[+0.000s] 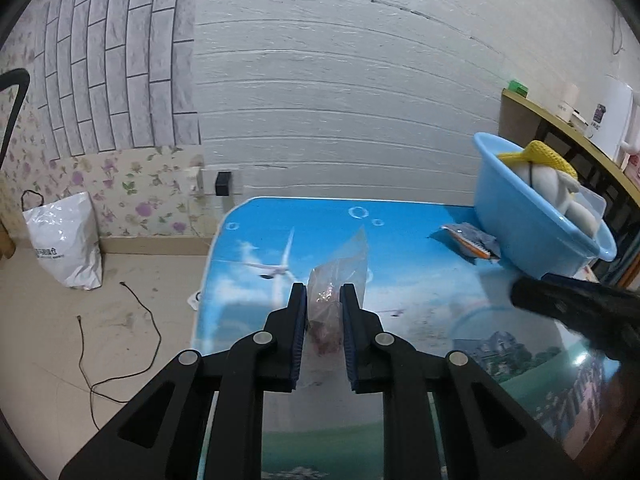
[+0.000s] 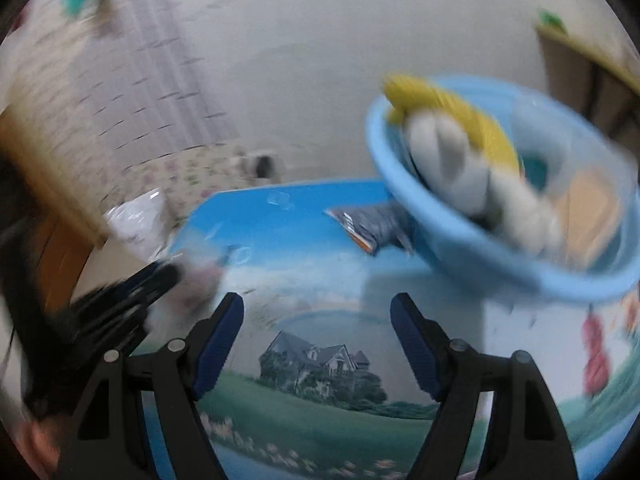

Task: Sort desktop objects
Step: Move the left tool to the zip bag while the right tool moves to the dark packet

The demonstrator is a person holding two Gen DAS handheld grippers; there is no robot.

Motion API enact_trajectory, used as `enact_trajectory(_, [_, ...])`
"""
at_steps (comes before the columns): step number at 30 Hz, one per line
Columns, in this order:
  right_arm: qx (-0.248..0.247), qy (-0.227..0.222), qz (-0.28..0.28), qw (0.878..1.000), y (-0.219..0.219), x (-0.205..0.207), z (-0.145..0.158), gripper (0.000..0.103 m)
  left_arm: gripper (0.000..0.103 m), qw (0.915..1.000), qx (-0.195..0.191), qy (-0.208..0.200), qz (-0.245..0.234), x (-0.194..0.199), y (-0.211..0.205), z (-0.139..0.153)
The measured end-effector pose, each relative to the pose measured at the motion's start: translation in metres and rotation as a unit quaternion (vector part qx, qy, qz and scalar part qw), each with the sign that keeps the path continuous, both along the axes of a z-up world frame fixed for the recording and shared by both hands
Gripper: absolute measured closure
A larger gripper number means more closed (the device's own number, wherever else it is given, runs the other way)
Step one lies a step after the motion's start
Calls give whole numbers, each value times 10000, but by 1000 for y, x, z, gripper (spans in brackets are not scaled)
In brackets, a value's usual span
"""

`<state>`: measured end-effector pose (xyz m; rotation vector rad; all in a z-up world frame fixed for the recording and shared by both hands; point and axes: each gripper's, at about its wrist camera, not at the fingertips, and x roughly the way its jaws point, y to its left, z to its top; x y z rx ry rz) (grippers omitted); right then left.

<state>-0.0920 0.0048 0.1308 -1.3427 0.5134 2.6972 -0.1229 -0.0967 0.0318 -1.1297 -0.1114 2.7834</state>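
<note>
Clamped in the left gripper (image 1: 323, 294), a clear bag (image 1: 340, 276) of reddish bits stands off the table (image 1: 400, 240), probably bound for the blue basin (image 1: 516, 216). Right gripper (image 2: 318, 312) hangs open and empty. Farther off, a grey packet (image 1: 472, 240) lies beside the basin, unsorted.

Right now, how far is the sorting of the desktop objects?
Done: the blue basin already holds a plush toy and a clear box. In hand: the left gripper is shut on a clear packet. Left: the grey snack packet lies on the table beside the basin; the right gripper is open and empty.
</note>
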Motion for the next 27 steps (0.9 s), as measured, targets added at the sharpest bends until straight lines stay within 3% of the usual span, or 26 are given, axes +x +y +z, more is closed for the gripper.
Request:
enact_trajectory(5, [-40,-249,-1235,9920,10,-25,-16,26,88,9999,-76,65,-71,-2,-3,-2])
enact_trajectory(11, [484,-403,-2053,9767,7,-50,-24,26,88,9998,-2,90,-149,-11,-10,-2])
enact_trajectory(18, [643,-599,-2114,9734,4,-68,-41,25,88,9998,2,100,-184,-17,-11,-5])
enact_trajectory(22, [644,-471,-1998,9766,2,-75,-41,26,88,9997,-28,82,-219,-16,-7,-5])
enact_trajectory(27, [861,-329,-1448,9852,-4,-80,-41,56,88,9996,-83,73,-271,-17,-3,-3])
